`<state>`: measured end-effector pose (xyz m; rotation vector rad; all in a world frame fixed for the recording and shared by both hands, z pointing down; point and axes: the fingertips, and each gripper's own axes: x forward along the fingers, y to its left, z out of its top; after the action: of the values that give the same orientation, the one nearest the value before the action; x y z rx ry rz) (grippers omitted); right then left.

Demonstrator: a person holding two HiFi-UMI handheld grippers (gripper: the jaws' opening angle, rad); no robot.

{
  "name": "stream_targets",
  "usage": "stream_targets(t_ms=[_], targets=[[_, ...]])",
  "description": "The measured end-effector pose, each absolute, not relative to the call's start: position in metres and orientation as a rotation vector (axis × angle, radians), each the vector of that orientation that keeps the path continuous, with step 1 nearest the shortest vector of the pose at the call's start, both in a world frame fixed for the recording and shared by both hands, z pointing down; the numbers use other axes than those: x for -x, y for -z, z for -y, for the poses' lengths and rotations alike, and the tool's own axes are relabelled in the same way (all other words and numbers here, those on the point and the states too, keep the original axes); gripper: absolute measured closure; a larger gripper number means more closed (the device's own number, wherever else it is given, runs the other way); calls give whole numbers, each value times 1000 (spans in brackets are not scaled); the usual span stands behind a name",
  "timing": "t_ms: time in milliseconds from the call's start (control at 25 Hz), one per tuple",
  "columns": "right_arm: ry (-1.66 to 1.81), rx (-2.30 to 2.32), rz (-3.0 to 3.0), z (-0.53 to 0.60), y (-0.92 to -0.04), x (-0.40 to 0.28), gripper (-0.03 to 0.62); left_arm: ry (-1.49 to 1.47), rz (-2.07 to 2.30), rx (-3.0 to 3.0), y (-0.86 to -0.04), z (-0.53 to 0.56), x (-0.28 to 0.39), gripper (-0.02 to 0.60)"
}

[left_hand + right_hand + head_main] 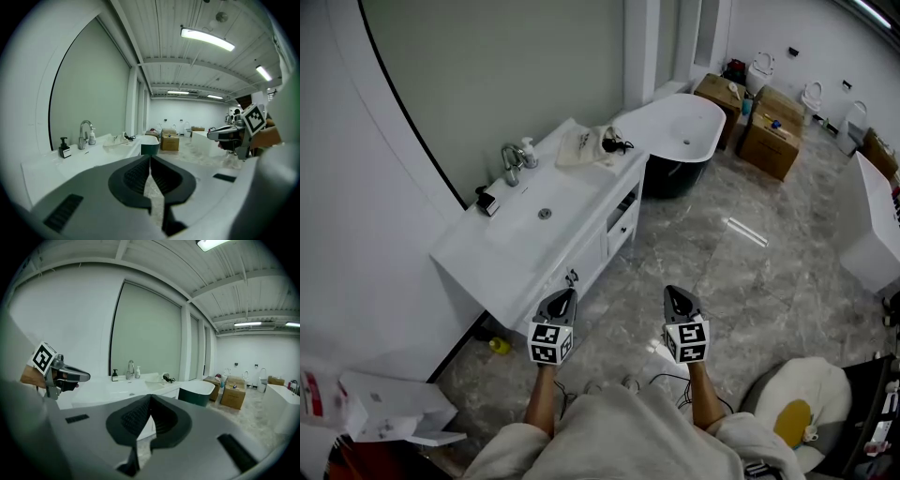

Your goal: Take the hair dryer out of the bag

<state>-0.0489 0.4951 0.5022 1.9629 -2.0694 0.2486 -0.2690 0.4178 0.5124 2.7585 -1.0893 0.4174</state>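
Note:
A cream cloth bag (583, 145) lies on the far end of the white vanity counter (511, 239), with the dark hair dryer (617, 144) poking out at its right side. The bag (114, 140) shows small in the left gripper view, and the hair dryer (168, 378) small in the right gripper view. My left gripper (565, 298) and right gripper (677, 296) hang side by side over the floor, well short of the counter's far end. Both are shut with nothing between the jaws.
A tap (510, 162), a soap bottle (528, 152) and a dark dispenser (486, 200) stand by the basin. A bathtub (682, 136) sits beyond the counter, cardboard boxes (769, 136) behind it. A white cabinet (872, 225) stands right. A round cushioned seat (802, 405) is at lower right.

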Motion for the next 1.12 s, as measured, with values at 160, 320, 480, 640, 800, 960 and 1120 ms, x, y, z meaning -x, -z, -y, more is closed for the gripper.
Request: stream_targets(t_ms=[160, 320, 480, 640, 800, 960, 1120], targets=[[-241, -1967, 2092, -497, -504, 45, 594, -392, 1070, -2760, -513, -423, 261, 568], [-253, -1946, 2162, -499, -504, 44, 474, -404, 1085, -2745, -518, -428, 255, 491], [-261, -1905, 2205, -501, -508, 40, 372, -389, 1084, -2733, -521, -435, 245, 418], [-253, -1874, 2222, -506, -511, 32, 339, -379, 1066, -2733, -523, -445, 228, 371], [-238, -1877, 2214, -510, -513, 21, 355, -370, 1080, -2735, -524, -452, 214, 373], [-245, -1877, 2211, -511, -516, 13, 361, -381, 1087, -2731, -528, -455, 208, 371], [-245, -1881, 2197, -507, -523, 5, 363, -391, 1092, -2725, -536, -451, 204, 373]])
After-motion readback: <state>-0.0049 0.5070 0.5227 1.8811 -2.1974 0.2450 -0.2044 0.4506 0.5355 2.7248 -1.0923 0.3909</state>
